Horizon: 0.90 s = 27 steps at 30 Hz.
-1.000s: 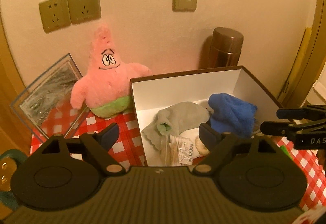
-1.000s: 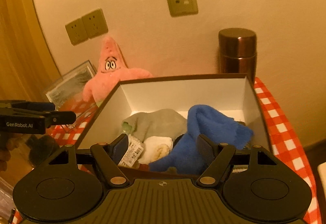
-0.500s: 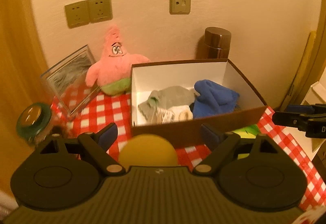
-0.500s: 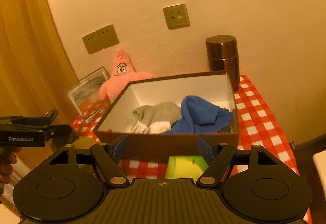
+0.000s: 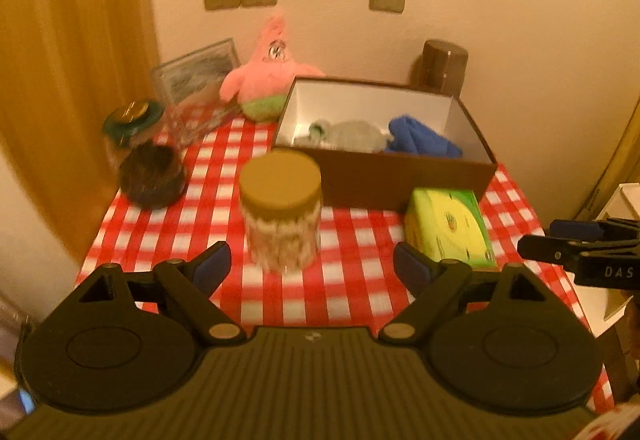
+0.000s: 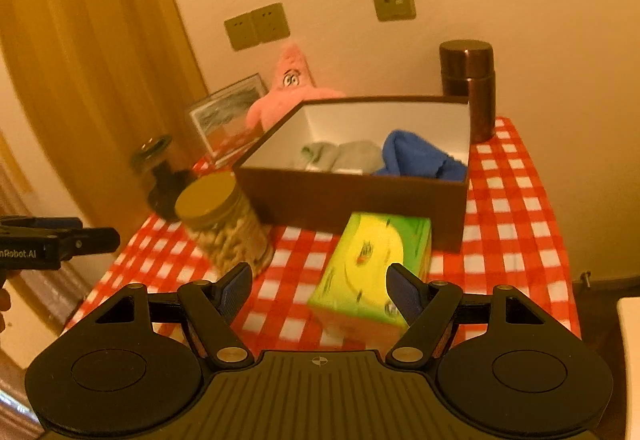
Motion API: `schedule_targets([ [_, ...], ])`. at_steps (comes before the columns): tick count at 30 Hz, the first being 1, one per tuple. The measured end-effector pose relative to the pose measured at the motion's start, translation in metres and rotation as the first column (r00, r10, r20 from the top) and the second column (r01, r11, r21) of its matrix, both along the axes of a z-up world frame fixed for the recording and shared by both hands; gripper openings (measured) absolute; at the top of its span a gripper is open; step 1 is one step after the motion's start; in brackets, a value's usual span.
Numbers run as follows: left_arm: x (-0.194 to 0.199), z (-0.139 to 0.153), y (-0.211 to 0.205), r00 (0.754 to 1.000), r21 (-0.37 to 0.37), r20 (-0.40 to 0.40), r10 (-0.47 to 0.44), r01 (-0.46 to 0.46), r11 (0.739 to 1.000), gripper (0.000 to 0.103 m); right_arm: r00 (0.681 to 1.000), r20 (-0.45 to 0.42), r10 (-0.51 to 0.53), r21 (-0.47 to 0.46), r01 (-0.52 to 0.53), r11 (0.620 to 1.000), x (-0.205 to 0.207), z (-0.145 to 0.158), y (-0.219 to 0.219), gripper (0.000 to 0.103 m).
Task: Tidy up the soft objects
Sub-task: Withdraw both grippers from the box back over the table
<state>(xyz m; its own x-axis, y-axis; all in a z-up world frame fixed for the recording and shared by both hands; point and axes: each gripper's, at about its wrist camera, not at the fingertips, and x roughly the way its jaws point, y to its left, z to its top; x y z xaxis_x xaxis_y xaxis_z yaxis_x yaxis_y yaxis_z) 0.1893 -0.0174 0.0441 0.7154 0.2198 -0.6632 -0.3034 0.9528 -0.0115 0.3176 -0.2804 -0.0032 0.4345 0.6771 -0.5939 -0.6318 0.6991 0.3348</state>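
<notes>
Box: your brown cardboard box (image 5: 400, 176) holds blue cloth (image 5: 420, 140) and grey cloth (image 5: 352, 134) | pink star plush (image 5: 268, 80) behind its left corner | left gripper (image 5: 312, 266) spread, empty | right gripper (image 6: 318, 290) spread, empty

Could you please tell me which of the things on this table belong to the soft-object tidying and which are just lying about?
Belongs to the job:
brown box
blue cloth
grey cloth
pink plush star

Just lying about:
gold-lidded jar
dark-lidded jar
yellow-green carton
brown flask
picture frame
</notes>
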Motion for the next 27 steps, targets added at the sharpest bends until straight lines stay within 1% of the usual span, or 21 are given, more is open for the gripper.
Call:
schedule_targets([
  [3, -0.018, -0.004, -0.015, 0.999, -0.013, -0.028, 0.025, -0.026, 1.0, 0.087, 1.0, -0.022, 0.018, 0.009, -0.017, 1.0, -0.011, -0.003, -0.01, 0.074],
  [10, -0.044, -0.015, -0.042, 0.997, -0.043, -0.073, 0.03, -0.033, 0.999, 0.086, 0.994, -0.108, 0.021, 0.01, -0.02, 1.0, -0.028, -0.013, -0.021, 0.074],
  [16, -0.059, -0.022, -0.052, 0.995, -0.062, -0.096, 0.001, -0.007, 0.998, 0.086, 0.993, -0.12, 0.007, -0.034, -0.011, 0.999, -0.044, -0.016, -0.02, 0.074],
  [18, -0.063, -0.024, -0.053, 0.995, -0.066, -0.101, -0.011, 0.004, 0.998, 0.086, 0.992, -0.124, -0.017, -0.05, 0.011, 0.999, -0.051, -0.017, -0.021, 0.074],
  [27, -0.093, -0.026, -0.046, 0.99, -0.082, -0.116, -0.083, 0.073, 0.994, 0.086, 0.983, -0.158, -0.091, -0.087, 0.078, 0.993, -0.103, -0.012, -0.017, 0.074],
])
